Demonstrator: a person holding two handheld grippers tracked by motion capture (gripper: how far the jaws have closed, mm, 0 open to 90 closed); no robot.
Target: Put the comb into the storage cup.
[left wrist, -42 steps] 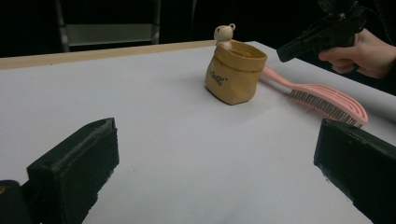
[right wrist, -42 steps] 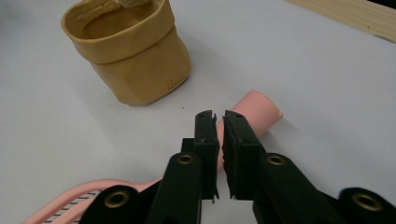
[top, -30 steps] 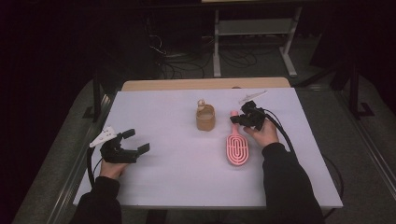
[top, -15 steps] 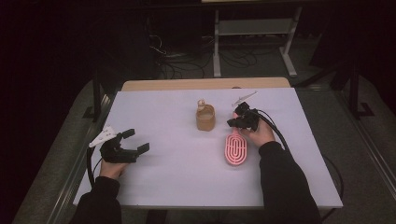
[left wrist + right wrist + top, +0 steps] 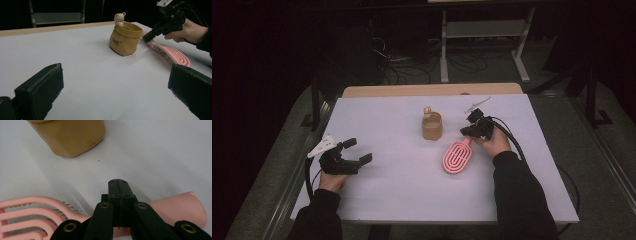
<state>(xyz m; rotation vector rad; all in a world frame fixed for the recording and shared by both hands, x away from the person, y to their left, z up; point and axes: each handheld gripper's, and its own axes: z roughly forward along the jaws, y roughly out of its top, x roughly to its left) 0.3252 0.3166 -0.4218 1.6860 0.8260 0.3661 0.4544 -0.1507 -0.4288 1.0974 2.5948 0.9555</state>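
White tabletop [image 5: 402, 200], with a strip of bare wood along its far edge.

Tan pot [image 5: 431, 126]: stands upright near the middle of the tabletop, toward the far side; shaped like a rolled-down paper bag, small printed lettering on its wall, a cream bear figure [image 5: 119, 18] sitting at its rim.

Pink hairbrush [image 5: 457, 156]: lies flat just right of the pot and nearer the person; looped open-work head toward the person, bristles visible in the left claw view, handle pointing away toward the far right. Close to the pot; contact between them cannot be told.

Right claw [image 5: 465, 131]: black, held in the person's right hand [image 5: 496, 142], cable trailing back along the dark sleeve. Jaws together. In the right claw view they sit over the brush handle where it meets the head; whether the handle is pinched between them cannot be told.

Left claw [image 5: 358, 151]: black, grey plate on top, held at the near left of the tabletop, well apart from pot and brush. Jaws wide apart, nothing between them.
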